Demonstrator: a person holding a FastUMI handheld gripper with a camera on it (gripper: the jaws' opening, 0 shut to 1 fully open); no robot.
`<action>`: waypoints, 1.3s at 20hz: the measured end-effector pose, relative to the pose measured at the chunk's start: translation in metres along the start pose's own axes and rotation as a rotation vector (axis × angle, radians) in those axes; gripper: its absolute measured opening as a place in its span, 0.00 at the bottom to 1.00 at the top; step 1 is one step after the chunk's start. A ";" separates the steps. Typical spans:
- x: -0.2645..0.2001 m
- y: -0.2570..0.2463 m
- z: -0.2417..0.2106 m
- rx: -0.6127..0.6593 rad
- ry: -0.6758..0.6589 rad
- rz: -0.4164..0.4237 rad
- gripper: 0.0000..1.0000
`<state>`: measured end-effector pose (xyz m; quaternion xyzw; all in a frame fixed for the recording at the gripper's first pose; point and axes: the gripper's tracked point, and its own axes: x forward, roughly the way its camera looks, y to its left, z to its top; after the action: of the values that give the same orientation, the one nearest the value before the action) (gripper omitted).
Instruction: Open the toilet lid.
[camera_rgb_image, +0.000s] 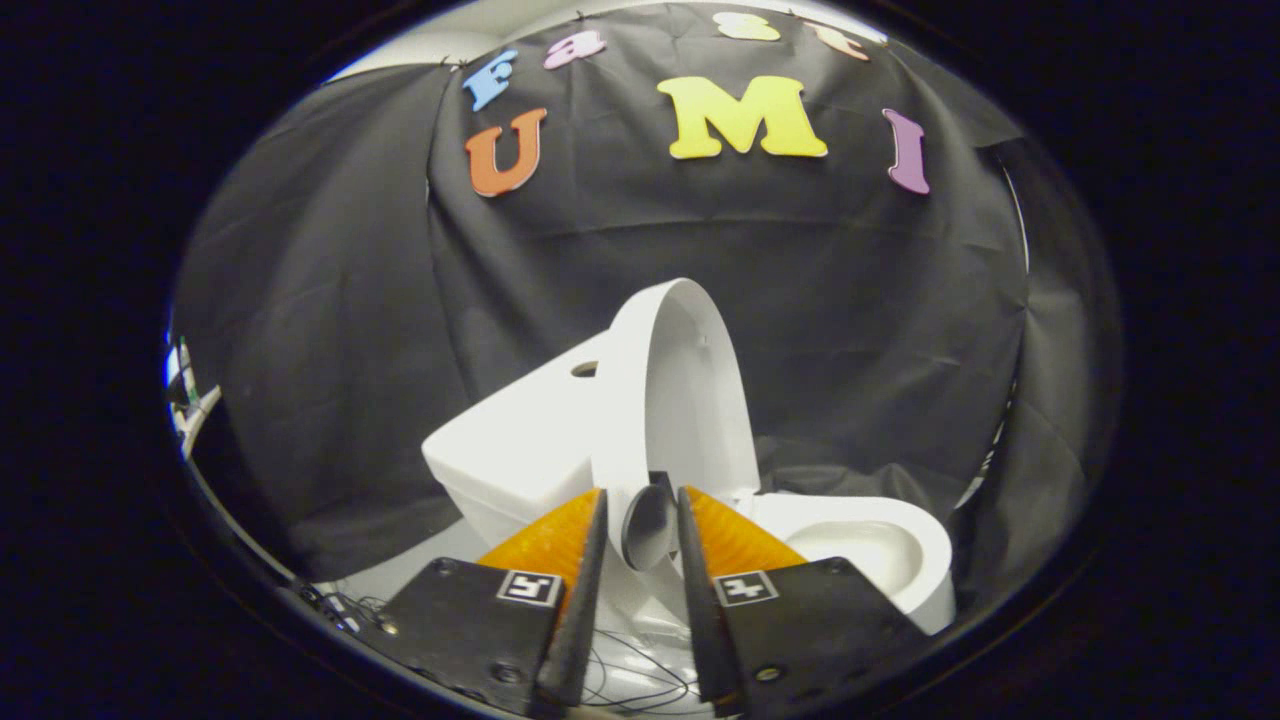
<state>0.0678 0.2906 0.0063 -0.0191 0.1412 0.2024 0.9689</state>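
Observation:
A small white toilet stands ahead of me, with its tank (510, 450) to the left and its bowl (870, 550) to the right. The toilet lid (680, 390) is raised and stands nearly upright between them, its inner face turned toward the bowl. My gripper (643, 492) sits low at the lid's base. Its fingers (590, 560) are close together, with the lid's lower rim and a grey rounded part (650, 525) filling the narrow gap. Both fingers seem to press on that rim.
Black cloth (330, 330) hangs close behind and around the toilet. Thin cables (640, 680) lie on the white floor under the fingers, and more cables (340, 605) trail at the left. Some equipment (185, 400) shows past the cloth's left edge.

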 end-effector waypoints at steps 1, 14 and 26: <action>-0.009 -0.001 0.011 -0.002 -0.033 0.012 0.56; -0.125 -0.142 0.019 0.027 -0.317 -0.196 0.98; -0.163 -0.272 -0.077 0.117 -0.303 -0.318 0.98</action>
<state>0.0125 -0.0294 -0.0268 0.0458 0.0007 0.0392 0.9982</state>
